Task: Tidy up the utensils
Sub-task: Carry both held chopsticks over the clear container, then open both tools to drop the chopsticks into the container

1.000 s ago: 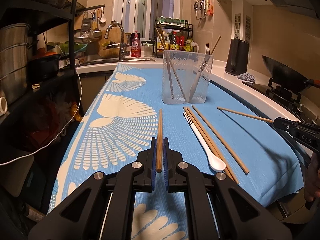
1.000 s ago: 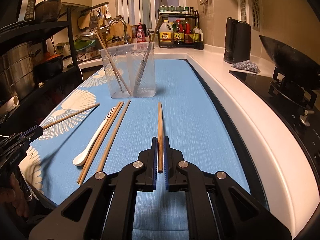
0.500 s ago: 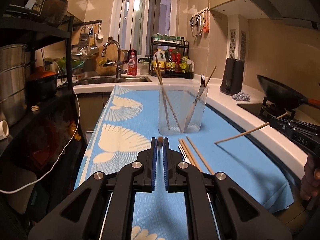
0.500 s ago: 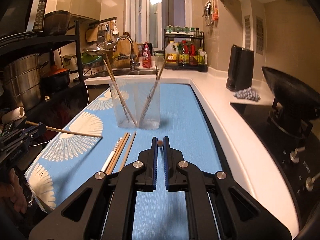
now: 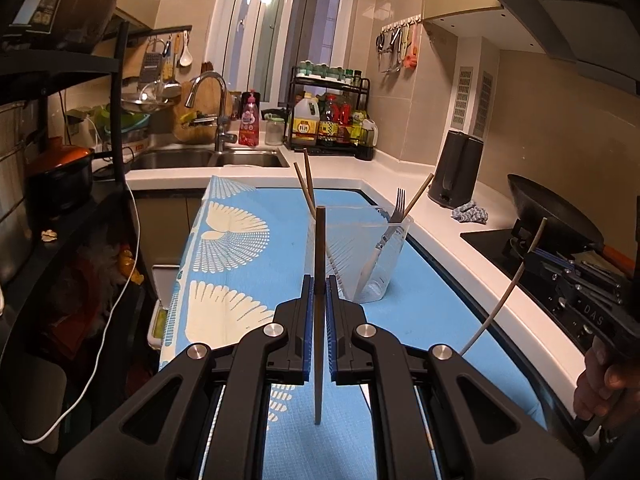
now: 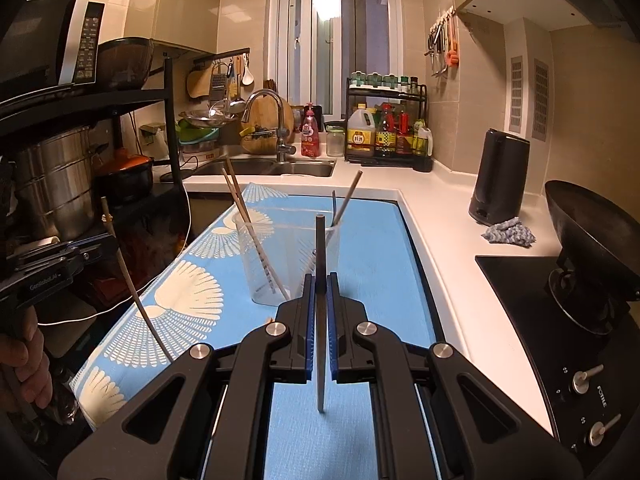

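Observation:
My left gripper (image 5: pixel 319 292) is shut on a wooden chopstick (image 5: pixel 319 248) held upright above the blue mat (image 5: pixel 416 312). My right gripper (image 6: pixel 319 292) is shut on another chopstick (image 6: pixel 320 248), also upright. A clear plastic holder (image 5: pixel 372 256) stands just ahead of both, with chopsticks and a fork (image 5: pixel 394 216) in it. It also shows in the right wrist view (image 6: pixel 276 256). The right gripper with its chopstick (image 5: pixel 504 296) shows at the right of the left wrist view. The left gripper's chopstick (image 6: pixel 132 284) shows at the left of the right wrist view.
A sink with a tap (image 6: pixel 276 120) lies behind the mat. A black kettle (image 6: pixel 498 176) and a grey cloth (image 6: pixel 508 232) sit on the white counter. A wok (image 6: pixel 592 240) stands on the hob at right. A black rack with pots (image 6: pixel 56 188) stands at left.
Both grippers have lifted their chopsticks off the mat and tipped them from lying flat to upright. Both have moved closer to the clear holder.

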A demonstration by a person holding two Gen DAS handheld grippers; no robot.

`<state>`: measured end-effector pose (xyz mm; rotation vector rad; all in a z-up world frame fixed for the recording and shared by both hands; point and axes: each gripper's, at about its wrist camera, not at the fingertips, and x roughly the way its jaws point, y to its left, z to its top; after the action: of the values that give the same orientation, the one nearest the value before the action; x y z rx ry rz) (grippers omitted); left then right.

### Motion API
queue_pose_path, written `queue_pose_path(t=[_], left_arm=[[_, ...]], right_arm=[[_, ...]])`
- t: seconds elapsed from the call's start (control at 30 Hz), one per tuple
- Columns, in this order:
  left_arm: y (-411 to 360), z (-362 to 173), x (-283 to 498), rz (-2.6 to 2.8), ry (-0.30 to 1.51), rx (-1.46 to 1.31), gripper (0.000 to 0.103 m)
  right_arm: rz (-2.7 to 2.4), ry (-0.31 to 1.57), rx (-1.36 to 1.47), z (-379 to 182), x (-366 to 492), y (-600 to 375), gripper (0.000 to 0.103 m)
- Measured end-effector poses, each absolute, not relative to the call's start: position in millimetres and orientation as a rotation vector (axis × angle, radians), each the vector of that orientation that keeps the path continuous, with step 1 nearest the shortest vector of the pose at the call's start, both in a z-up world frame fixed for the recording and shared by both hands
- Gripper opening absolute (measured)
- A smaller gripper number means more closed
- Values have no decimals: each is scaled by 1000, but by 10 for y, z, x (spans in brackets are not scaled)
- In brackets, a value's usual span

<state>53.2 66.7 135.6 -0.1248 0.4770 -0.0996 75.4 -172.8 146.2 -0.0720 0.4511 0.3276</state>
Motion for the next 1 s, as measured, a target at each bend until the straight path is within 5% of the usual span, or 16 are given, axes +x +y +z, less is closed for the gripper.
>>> queue_pose_path(t=[0.37,1.0], left_arm=[[702,1549,743,-129,519,-149,6],[634,2702,1756,-223,398,-185,6]], right_arm=[[370,429,-55,1720,922,-1568,6],[410,251,-22,2744,1889,-1201,6]])
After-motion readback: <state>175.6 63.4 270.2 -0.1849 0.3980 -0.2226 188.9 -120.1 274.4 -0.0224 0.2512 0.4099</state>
